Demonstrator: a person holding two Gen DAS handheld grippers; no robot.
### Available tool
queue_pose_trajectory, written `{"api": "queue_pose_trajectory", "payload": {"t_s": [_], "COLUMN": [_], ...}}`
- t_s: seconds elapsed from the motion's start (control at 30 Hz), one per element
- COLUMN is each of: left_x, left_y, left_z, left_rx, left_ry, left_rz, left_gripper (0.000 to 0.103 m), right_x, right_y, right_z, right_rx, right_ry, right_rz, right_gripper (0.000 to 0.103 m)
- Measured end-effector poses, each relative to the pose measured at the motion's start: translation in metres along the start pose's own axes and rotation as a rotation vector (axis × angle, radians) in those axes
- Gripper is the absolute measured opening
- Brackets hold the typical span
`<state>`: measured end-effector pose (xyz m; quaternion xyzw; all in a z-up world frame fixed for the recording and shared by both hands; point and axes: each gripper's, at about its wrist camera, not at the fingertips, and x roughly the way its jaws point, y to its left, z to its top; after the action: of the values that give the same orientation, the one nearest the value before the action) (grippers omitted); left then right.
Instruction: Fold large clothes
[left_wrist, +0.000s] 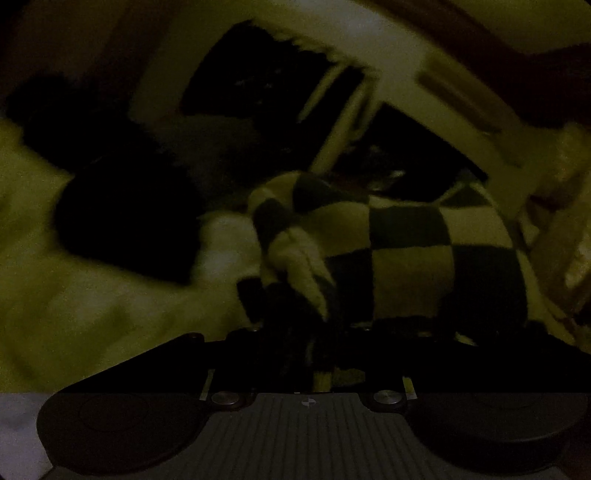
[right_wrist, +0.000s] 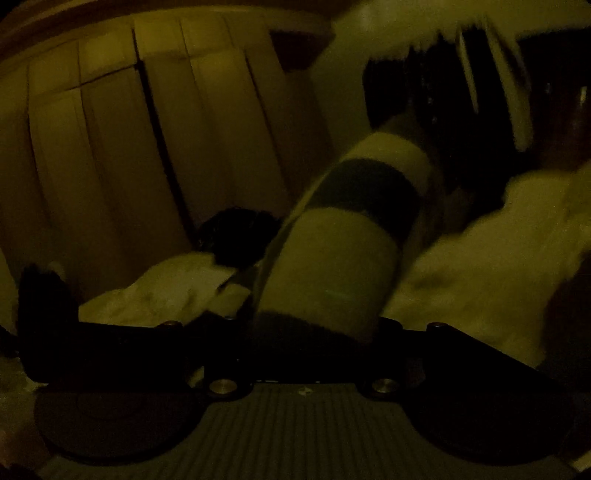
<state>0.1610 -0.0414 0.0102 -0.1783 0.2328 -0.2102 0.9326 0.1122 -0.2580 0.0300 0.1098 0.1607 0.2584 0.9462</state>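
Observation:
The scene is very dark and blurred. A checkered dark-and-light garment (left_wrist: 410, 254) hangs bunched in front of the left camera; its folds run down into my left gripper (left_wrist: 306, 332), which is shut on it. In the right wrist view a stretch of the same checkered garment (right_wrist: 332, 266) rises from my right gripper (right_wrist: 306, 332), which is shut on it. The fingertips of both grippers are hidden by cloth and darkness.
A pale bed surface (left_wrist: 92, 295) lies below on the left, with a dark shape (left_wrist: 122, 221) on it. Pale rumpled bedding (right_wrist: 498, 251) and a dark object (right_wrist: 240, 236) show in the right view. Tall wardrobe doors (right_wrist: 147, 129) stand behind.

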Motion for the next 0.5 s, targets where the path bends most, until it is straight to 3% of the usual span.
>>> {"api": "queue_pose_trajectory", "payload": {"t_s": [0.13,0.3,0.4,0.5], "left_x": [0.049,0.136,0.181,0.197], "left_y": [-0.07,-0.145,-0.166,-0.162], "left_z": [0.005,-0.024,-0.06,-0.083], "left_rx": [0.079,0.163,0.193,0.178], "left_ry": [-0.005,0.131,0.226,0.191], "left_rz": [-0.102,-0.153,-0.135,-0.143], "left_gripper": [0.085,0.086,0.087,0.097], "right_x": [-0.05,-0.096,-0.107,-0.112], "right_y": [-0.048,-0.132,-0.195,-0.259], "right_z": [0.033,0.048,0.031,-0.01], "right_rx": [-0.022,0.09,0.218,0.408], "right_ry": [-0.102,-0.139,-0.117,-0.111], "right_rz": [-0.089,-0.192,-0.265,-0.295], "right_gripper": [0.046,0.047,0.048,0.052]}}
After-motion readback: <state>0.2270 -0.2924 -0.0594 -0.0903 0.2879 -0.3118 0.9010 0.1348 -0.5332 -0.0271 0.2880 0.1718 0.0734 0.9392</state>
